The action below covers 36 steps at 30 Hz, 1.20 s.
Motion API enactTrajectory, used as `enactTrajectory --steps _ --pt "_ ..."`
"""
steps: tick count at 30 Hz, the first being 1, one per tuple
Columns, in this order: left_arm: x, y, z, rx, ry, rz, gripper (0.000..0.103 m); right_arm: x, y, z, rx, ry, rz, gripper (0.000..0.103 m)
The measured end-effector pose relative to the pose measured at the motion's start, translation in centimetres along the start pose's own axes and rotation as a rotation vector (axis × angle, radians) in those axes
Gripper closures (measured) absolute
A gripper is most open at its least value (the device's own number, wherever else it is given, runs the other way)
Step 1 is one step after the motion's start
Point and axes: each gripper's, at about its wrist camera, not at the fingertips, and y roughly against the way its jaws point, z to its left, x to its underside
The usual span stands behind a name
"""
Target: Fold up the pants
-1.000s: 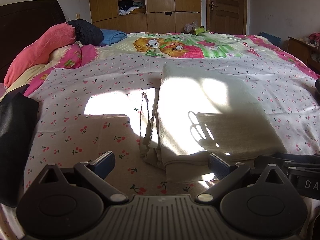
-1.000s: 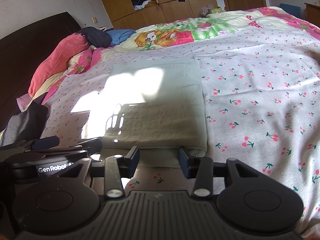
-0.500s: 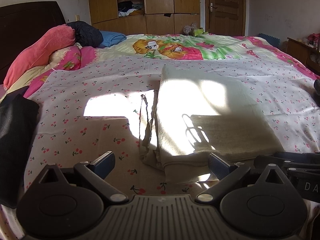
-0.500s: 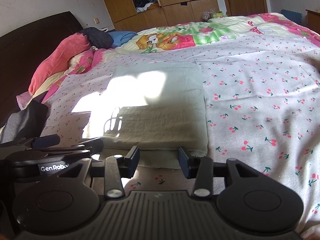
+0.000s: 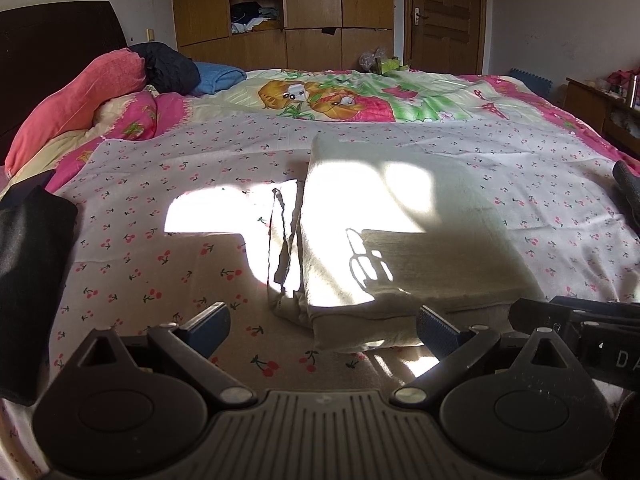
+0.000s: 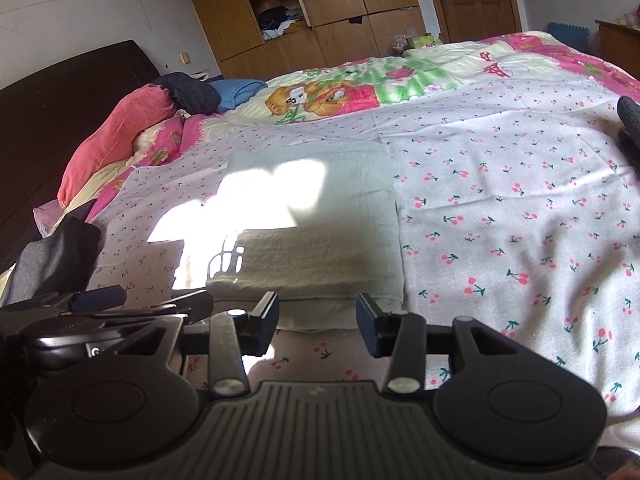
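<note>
cherry-print sheet, pink pillow, wooden wardrobe

Beige pants on white sheet with red cherries

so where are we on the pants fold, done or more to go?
Done: the pants lie as a flat folded rectangle on the cherry-print sheet, layers stacked at the near edge.
In hand: nothing. The left gripper and right gripper are both open just short of that edge, not touching cloth.
Left: a loose strip sticks out along the left side; perhaps one more fold, though I can't tell if that's planned.
</note>
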Motion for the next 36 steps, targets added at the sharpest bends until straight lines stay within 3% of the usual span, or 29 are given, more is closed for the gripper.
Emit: enactTrajectory --steps 11,17,36 --pt "-0.7 -0.2 0.3 0.015 0.019 0.012 0.000 -0.3 -0.2 -0.5 -0.017 -0.039 0.006 0.059" --pt "-0.8 -1.6 0.8 0.003 0.042 0.057 0.000 -0.1 -1.0 -1.5 -0.001 -0.078 0.026 0.059" --pt "-0.3 -1.0 -0.6 -0.005 -0.030 0.055 0.000 0.1 -1.3 -0.7 0.003 -0.024 0.027 0.059"
